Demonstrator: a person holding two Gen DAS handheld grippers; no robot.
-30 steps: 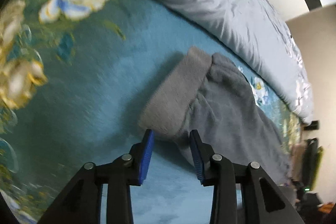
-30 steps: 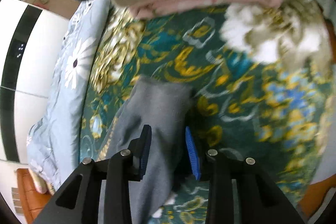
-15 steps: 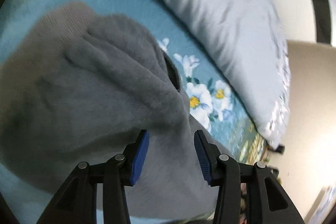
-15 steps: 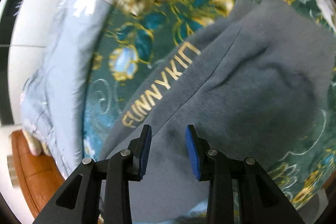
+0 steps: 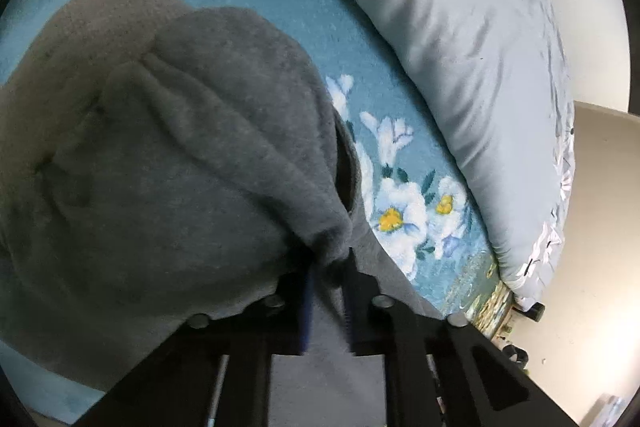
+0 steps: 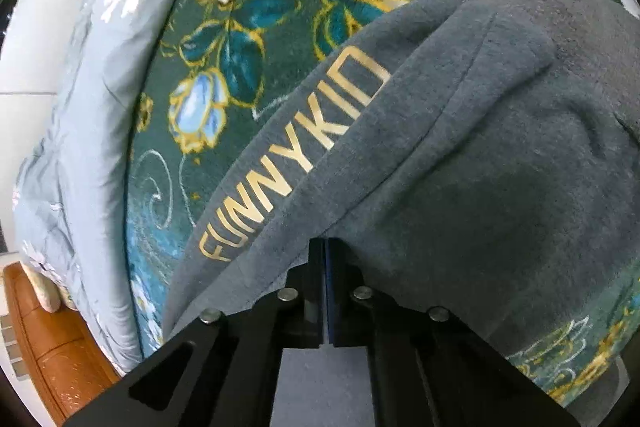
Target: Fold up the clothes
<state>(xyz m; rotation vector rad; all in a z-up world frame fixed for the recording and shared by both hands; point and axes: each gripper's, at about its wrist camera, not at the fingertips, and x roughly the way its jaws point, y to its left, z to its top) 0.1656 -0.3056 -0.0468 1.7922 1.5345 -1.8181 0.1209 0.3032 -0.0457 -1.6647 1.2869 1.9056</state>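
Left wrist view: left gripper (image 5: pixel 326 263) pinching a bunched fold of the grey sweatpants (image 5: pixel 168 179), which lie on the teal flowered blanket (image 5: pixel 404 163) | pale blue quilt (image 5: pixel 472 39) heaped just behind | right wrist view: right gripper (image 6: pixel 325 247) squeezed tight on a sweatpants (image 6: pixel 480 155) edge, near the gold FUNNYKID lettering (image 6: pixel 296 155)

Dim, soft indoor light, heavy fisheye bending with black vignetted corners (mild blur near the edges).
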